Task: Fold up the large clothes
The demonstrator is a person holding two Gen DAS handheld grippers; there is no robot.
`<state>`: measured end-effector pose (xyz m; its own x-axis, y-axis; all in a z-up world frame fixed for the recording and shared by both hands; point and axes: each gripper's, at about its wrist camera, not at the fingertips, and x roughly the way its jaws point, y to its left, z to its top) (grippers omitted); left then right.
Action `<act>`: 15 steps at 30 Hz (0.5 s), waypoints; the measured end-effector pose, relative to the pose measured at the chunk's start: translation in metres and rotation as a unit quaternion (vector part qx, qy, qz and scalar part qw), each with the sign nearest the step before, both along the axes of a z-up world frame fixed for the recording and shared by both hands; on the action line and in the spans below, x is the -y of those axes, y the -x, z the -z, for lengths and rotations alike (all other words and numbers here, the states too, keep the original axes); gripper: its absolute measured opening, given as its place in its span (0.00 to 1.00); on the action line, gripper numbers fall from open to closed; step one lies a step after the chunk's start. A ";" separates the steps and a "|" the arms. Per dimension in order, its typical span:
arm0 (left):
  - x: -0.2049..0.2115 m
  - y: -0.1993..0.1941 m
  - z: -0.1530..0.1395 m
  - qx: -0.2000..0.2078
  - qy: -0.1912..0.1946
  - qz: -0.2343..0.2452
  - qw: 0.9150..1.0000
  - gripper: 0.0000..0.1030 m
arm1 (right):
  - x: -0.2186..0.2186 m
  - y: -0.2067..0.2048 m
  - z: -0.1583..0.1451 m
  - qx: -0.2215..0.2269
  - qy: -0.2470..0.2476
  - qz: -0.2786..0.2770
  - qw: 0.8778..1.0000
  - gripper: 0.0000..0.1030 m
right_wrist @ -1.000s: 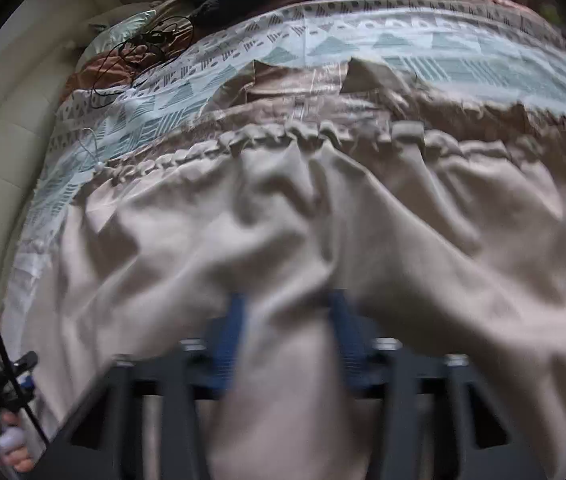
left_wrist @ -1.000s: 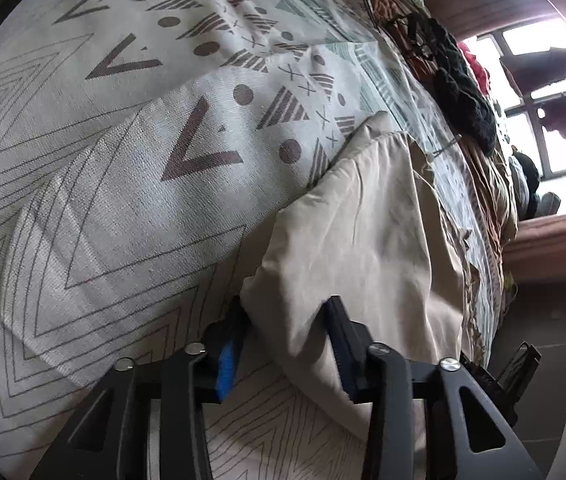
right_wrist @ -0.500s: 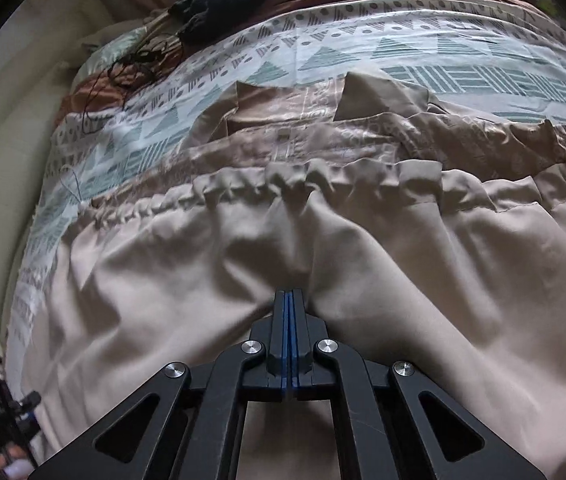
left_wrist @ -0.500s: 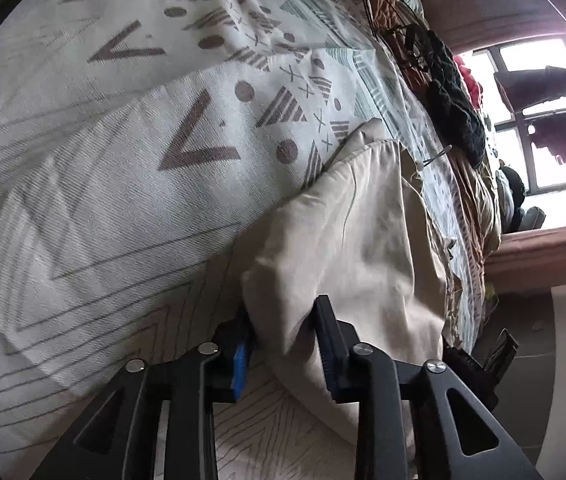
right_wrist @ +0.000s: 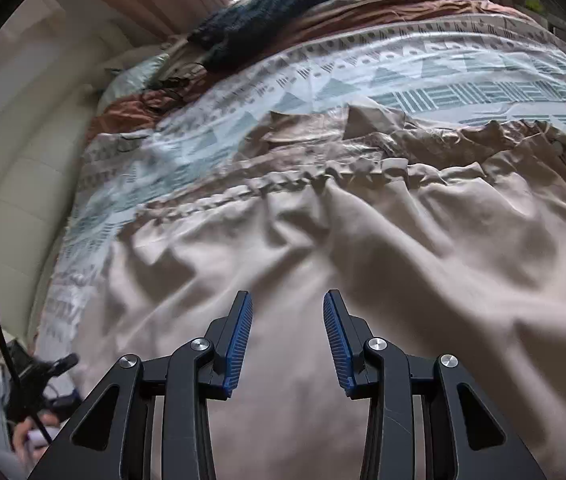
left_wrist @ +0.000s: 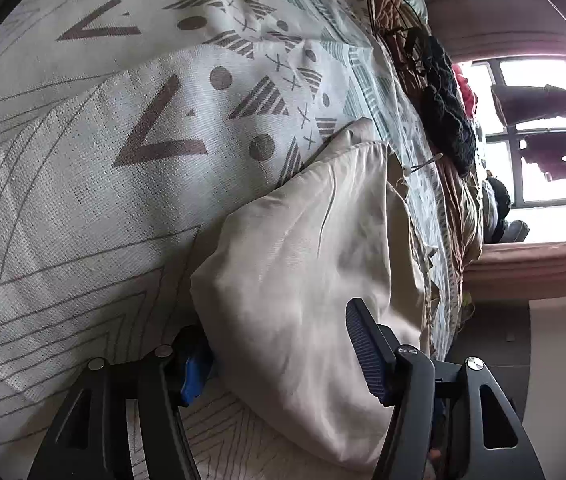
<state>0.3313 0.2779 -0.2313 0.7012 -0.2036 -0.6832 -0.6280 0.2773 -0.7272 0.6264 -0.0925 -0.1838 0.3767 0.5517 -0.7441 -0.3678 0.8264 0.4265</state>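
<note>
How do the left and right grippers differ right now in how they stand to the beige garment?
The left gripper straddles a folded corner of the beige garment, cloth between its jaws; the right gripper hangs above the flat cloth with nothing between its jaws. The left gripper's jaws stand wider apart than the right's. The left one works at the garment's edge beside the patterned bedspread; the right sits over its middle. Both have just been opening, neither pressing the cloth.

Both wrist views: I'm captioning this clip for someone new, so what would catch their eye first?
The beige garment, with its gathered waistband, spreads across the patterned bedspread and fills most of the right view. The right gripper, just opened, hangs above it with nothing between its fingers. In the left view, the left gripper, also just opened, straddles a folded corner of that cloth.
</note>
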 end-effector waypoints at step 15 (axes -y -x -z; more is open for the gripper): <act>0.002 -0.002 -0.054 0.038 -0.010 0.036 0.999 0.14 | 0.023 0.091 0.009 -0.010 -0.006 0.019 1.000 0.37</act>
